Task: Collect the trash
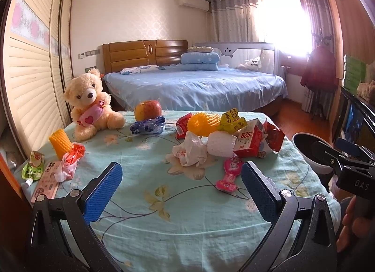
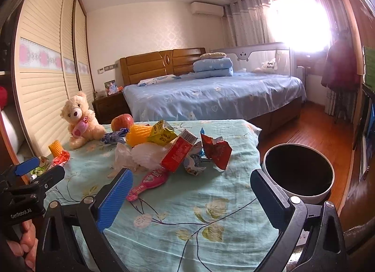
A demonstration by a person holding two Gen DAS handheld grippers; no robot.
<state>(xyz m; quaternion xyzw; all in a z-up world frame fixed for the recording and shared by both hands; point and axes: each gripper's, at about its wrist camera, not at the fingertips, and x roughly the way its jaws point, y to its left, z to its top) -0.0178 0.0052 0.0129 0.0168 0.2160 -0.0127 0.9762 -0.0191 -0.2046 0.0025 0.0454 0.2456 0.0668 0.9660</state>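
A heap of trash lies on the table with the light blue flowered cloth [image 1: 145, 154]: a crumpled white tissue [image 1: 191, 152], white foam net [image 1: 221, 144], red carton [image 1: 249, 141], red wrapper [image 1: 273, 137], yellow wrapper [image 1: 230, 120], orange foam net [image 1: 204, 124], pink pouch [image 1: 230, 171] and blue wrapper [image 1: 147, 126]. In the right wrist view the red carton [image 2: 179, 152], red wrapper [image 2: 216, 150] and pink pouch [image 2: 150, 180] lie just ahead. My left gripper [image 1: 181, 190] is open and empty, short of the tissue. My right gripper [image 2: 191, 197] is open and empty, near the table's front right corner.
A white bin with a dark inside [image 2: 297, 173] stands on the floor right of the table. A teddy bear [image 1: 91, 105], an apple [image 1: 147, 110], a pink phone [image 1: 46, 183], a green pouch [image 1: 32, 164] and a second orange foam net [image 1: 61, 143] sit at the left. A bed [image 1: 194, 86] stands behind.
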